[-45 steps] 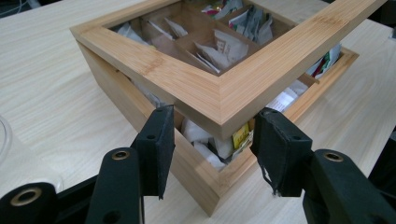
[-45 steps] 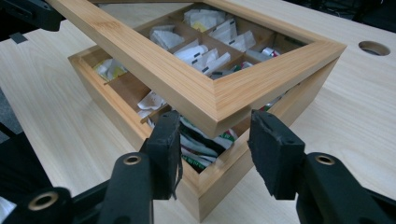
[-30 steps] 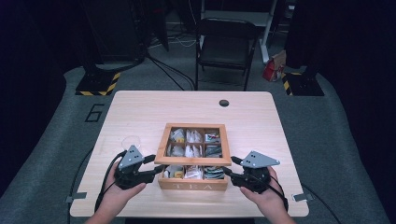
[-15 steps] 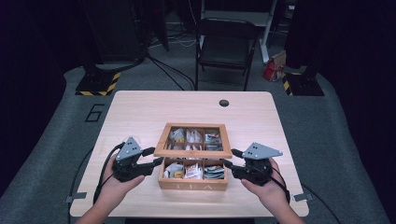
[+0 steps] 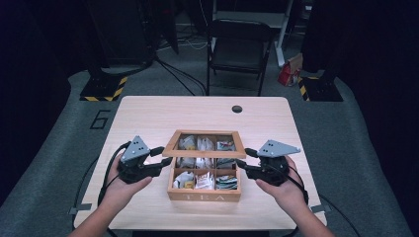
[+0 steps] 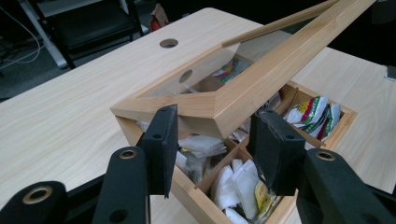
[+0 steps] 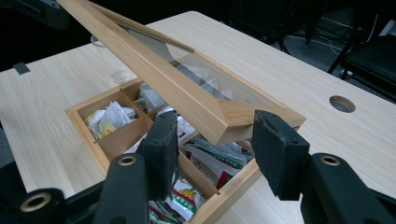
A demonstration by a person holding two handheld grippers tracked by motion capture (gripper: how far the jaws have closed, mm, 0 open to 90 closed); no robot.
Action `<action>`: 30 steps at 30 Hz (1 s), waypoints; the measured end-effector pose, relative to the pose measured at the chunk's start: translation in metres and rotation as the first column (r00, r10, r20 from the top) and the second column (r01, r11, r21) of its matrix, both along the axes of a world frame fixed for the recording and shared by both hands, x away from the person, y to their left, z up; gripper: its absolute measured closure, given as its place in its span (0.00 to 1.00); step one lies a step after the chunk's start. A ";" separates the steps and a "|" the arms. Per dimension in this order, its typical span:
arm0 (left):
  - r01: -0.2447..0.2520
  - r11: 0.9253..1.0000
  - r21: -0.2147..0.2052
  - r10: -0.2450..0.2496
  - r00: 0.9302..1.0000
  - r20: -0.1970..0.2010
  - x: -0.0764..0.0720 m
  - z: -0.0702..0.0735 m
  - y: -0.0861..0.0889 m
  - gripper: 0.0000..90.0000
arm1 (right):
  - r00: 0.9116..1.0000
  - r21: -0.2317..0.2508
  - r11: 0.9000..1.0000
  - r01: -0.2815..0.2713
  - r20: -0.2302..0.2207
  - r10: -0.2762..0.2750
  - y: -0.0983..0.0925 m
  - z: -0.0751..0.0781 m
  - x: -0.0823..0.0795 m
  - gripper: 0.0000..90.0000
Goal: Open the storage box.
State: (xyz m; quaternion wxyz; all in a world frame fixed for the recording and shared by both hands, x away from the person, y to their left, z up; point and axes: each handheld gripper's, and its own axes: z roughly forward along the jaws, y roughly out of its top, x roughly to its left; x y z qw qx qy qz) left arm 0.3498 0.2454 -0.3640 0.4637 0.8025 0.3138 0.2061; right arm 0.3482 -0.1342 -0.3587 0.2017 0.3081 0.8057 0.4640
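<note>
The lid of the tea box stands tilted, its front edge raised off the box, hinged at the far side; the left gripper holds the lid's front left corner between half-open jaws; the right gripper clamps its front right corner; packets fill the box's compartments; the box sits on the table.

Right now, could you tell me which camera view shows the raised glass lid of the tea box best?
The left gripper view: the lid runs across it tilted, wooden frame and glass pane plain, a corner between the left tongs. The right gripper view shows its opposite corner the same way. The high view shows it small, from above.
</note>
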 end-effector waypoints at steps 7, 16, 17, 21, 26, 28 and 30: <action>-0.029 0.999 0.017 0.030 0.999 -0.020 0.015 -0.012 -0.002 0.55 | 1.000 0.020 1.000 0.009 -0.002 -0.009 0.000 0.005 0.004 0.57; -0.069 0.998 0.002 0.069 0.997 -0.035 0.039 -0.023 -0.006 0.55 | 1.000 0.021 1.000 0.010 -0.003 -0.010 0.000 0.009 0.007 0.57; -0.072 0.997 0.003 0.072 0.997 -0.033 0.041 -0.024 -0.006 0.55 | 1.000 0.022 1.000 0.010 -0.001 -0.010 0.000 0.009 0.007 0.57; -0.077 0.997 0.009 0.077 0.997 -0.011 0.043 -0.023 -0.008 0.59 | 1.000 0.023 1.000 0.004 0.000 -0.004 0.000 0.009 0.008 0.57; -0.073 0.997 0.010 0.073 0.997 0.013 0.044 -0.022 -0.008 0.62 | 1.000 0.026 1.000 0.006 0.002 -0.006 -0.001 0.010 0.009 0.57; -0.075 0.997 0.010 0.074 0.997 0.019 0.045 -0.022 -0.008 0.63 | 1.000 0.035 0.999 0.008 -0.001 -0.008 -0.001 0.010 0.009 0.57; -0.072 0.997 0.004 0.072 0.997 0.011 0.046 -0.022 -0.007 0.63 | 1.000 0.040 0.999 0.007 -0.002 -0.007 -0.001 0.010 0.010 0.57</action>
